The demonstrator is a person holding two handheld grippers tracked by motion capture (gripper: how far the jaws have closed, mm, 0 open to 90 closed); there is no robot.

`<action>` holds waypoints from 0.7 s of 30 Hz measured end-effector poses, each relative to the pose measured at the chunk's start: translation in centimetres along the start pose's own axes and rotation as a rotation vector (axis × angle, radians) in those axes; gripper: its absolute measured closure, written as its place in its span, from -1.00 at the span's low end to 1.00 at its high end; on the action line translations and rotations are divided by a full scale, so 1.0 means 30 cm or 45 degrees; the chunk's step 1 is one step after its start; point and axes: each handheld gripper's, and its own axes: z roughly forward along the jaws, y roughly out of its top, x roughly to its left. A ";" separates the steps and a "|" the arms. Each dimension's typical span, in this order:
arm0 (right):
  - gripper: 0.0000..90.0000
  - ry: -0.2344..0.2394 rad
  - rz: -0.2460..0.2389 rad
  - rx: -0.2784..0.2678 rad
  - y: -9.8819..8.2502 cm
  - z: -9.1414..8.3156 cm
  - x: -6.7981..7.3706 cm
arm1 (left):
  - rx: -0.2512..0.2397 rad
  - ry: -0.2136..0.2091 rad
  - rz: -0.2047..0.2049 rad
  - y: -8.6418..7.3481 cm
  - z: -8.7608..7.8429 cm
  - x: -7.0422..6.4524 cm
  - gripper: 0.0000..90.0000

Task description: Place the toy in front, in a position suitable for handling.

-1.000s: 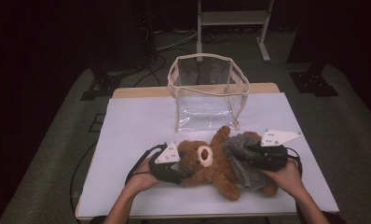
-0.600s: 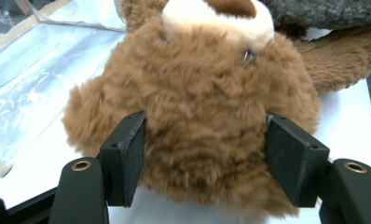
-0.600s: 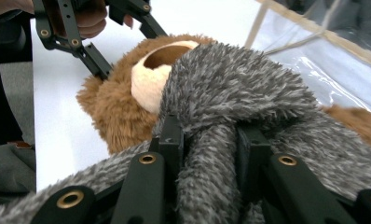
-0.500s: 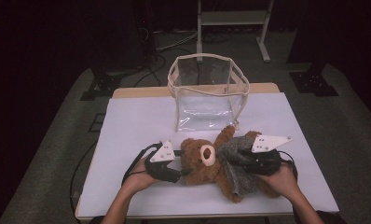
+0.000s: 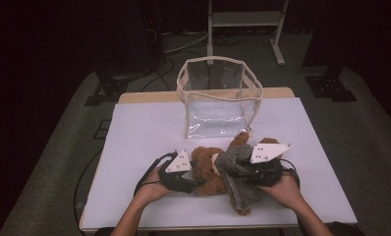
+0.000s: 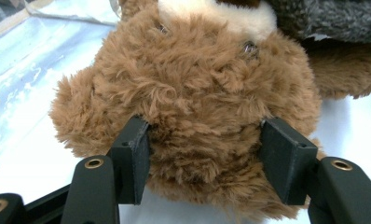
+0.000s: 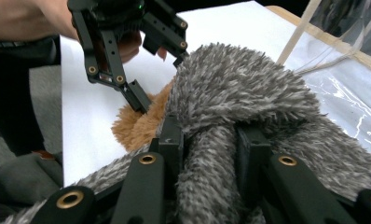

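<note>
Two grippers grip a teddy bear in front of a clear bag.

The teddy bear (image 5: 210,169) lies on the white table (image 5: 144,128), just in front of the clear bag (image 5: 218,98), which stands upright behind it. The left gripper (image 6: 204,161) comes in low from the bear's left, its hand (image 5: 152,189) wrapped round the body; its fingers (image 6: 134,158) have just been closing and now press into both sides of the bear's brown head. The right gripper (image 7: 207,149) reaches in from the bear's right, held level by the right hand (image 5: 282,189), its fingers (image 7: 172,140) pinching a fold of the grey furry cloth (image 5: 235,169) draped over the bear.
</note>
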 end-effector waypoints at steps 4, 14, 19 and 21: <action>0.50 -0.035 0.020 0.024 -0.034 -0.002 -0.016 | -0.002 -0.005 -0.002 -0.008 -0.013 0.009 -0.22; 0.51 -0.030 0.059 0.007 -0.079 -0.033 -0.035 | -0.021 -0.014 0.001 -0.023 -0.053 0.022 -0.13; 0.51 -0.066 0.002 -0.026 -0.028 -0.032 0.000 | -0.017 -0.013 0.014 -0.024 -0.033 0.018 0.09; 0.51 -0.047 -0.029 -0.050 0.008 -0.021 0.019 | -0.022 -0.006 0.011 -0.023 -0.027 0.018 0.13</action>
